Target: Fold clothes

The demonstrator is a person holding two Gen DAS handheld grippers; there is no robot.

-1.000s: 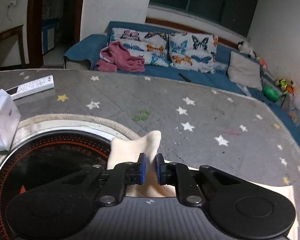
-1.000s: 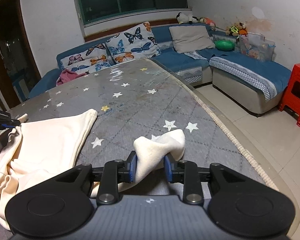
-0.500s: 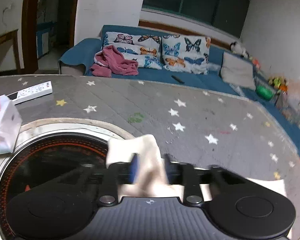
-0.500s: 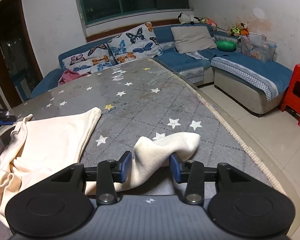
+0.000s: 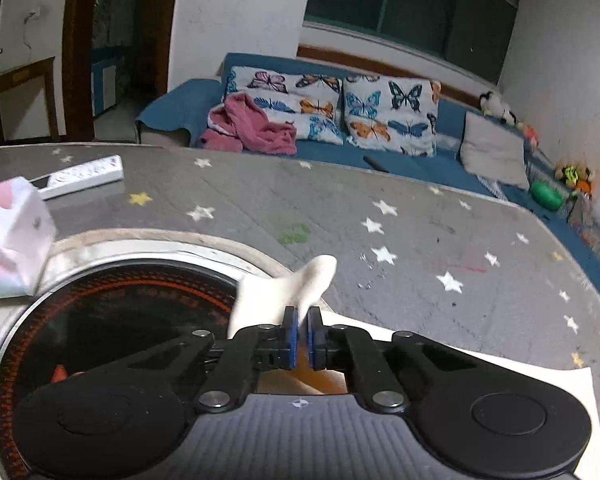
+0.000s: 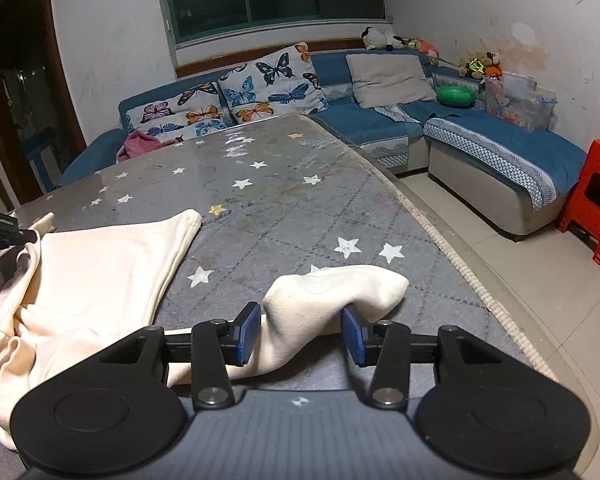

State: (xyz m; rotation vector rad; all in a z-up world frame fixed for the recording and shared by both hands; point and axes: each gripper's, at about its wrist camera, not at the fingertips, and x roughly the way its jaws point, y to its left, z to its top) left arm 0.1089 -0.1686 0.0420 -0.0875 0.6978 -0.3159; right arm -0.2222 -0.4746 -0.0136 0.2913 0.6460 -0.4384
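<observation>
Left wrist view: left tool (image 5: pixel 302 331) clenched, blue pads pinching a corner of the cream garment (image 5: pixel 288 290). The pinched corner stands up in a peak above the pads, over the edge of a round black glass inset (image 5: pixel 112 312) with orange ring markings set into the surface (image 5: pixel 380 200). More cream cloth lies flat to the right of the tool. The surface carries a grey cover with white and yellow stars. Far left: a white and pink tissue pack (image 5: pixel 8 236); beyond it a white remote (image 5: pixel 82 176). Behind the surface, a blue sofa (image 5: pixel 412 160) with butterfly cushions (image 5: pixel 332 108) and a crumpled pink garment (image 5: pixel 256 128).

Right wrist view: right tool (image 6: pixel 301 330) released, jaws parted. A rolled fold of the cream garment (image 6: pixel 332 292) lies between the pads; the left pad touches or nearly touches the cloth, the right pad sits at its underside, no squeeze visible. The fold rests on the surface (image 6: pixel 280 208) near its right edge. The rest of the garment spreads flat and bunched to the left. The left tool's tip (image 6: pixel 4 232) shows at the far left edge, at the cloth's raised corner. Red plastic stool (image 6: pixel 596 196) on the tiled floor at right.
</observation>
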